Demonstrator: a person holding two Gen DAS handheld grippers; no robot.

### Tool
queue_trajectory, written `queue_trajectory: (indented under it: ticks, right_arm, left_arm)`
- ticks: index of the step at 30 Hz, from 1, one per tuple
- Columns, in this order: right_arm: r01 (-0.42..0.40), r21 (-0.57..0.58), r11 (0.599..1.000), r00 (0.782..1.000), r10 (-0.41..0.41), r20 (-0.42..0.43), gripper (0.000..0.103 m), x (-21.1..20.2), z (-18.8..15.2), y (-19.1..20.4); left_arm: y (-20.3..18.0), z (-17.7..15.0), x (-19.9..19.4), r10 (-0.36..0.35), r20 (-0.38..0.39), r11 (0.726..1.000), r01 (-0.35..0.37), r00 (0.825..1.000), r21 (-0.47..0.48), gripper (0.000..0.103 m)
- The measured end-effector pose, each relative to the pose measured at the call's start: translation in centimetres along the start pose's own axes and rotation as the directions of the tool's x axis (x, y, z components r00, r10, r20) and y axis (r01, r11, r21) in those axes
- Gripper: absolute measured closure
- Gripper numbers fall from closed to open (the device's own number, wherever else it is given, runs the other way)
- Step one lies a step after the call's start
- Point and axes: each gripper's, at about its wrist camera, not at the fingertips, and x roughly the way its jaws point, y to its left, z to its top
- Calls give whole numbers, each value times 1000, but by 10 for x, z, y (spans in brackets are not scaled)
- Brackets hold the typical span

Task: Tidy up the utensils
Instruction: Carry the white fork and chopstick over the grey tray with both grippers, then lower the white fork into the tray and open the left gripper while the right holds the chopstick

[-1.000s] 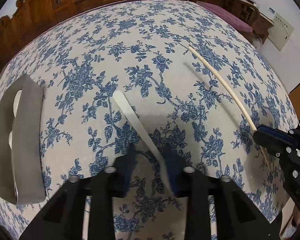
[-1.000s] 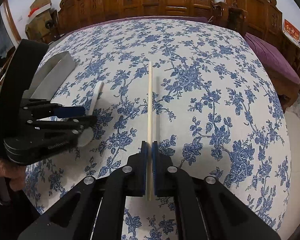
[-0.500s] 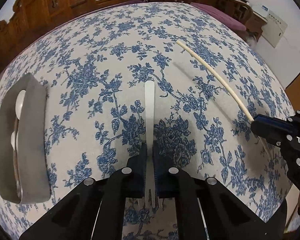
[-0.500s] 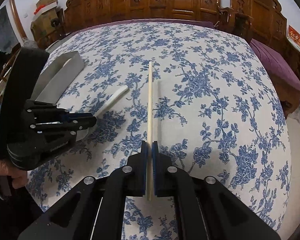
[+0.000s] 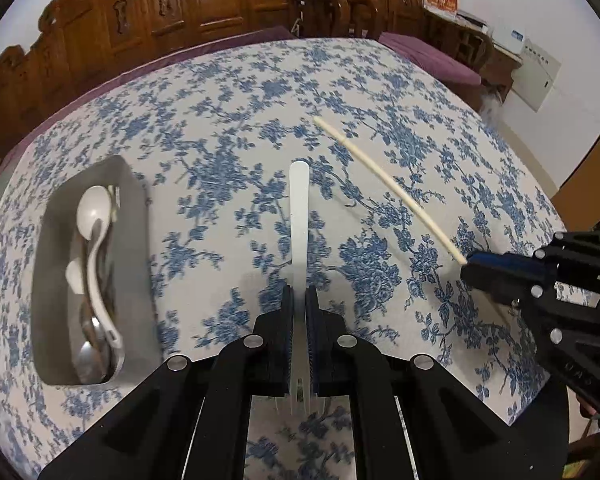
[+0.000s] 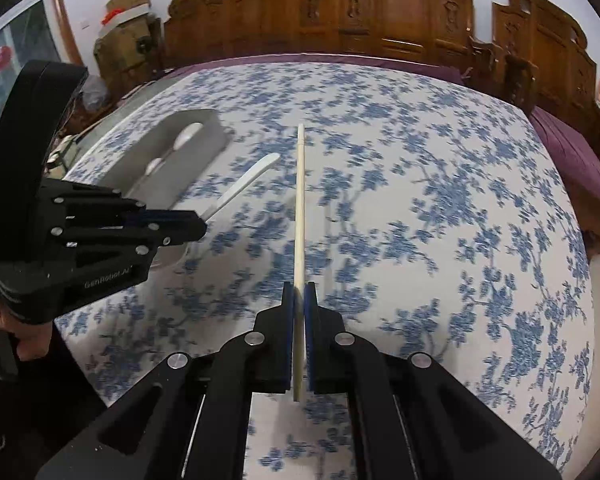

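Fork (image 5: 299,216) clamped in left tongs (image 5: 299,304), chopstick (image 6: 300,208) clamped in right tongs (image 6: 299,300), both hanging above worktop (image 5: 380,92), needing level, unhurried carrying toward grey tray (image 5: 140,240) holding spoons (image 5: 94,216).

Raised lettering on the black body of the left hand-held gripper (image 6: 198,226), at nine o'clock in the right wrist view, reads "GenRobot.AI". A red sign (image 5: 441,1) with gold characters stands on the wall at one o'clock in the left wrist view; its characters are too small to read.
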Motion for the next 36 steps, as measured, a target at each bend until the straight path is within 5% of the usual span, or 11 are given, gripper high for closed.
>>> queue_trajectory:
  ticks: [20,36]
  right_arm:
    - [6,-63,998,998,-2,59,97,-14,33,52]
    - [1,-99,995,998,5,65,97,-8,63,103]
  left_arm:
    - [93,-14,-50,58,67,994,-51,996,-101,98]
    - [184,-18,-31,72,33,971,-63,997,-232,98]
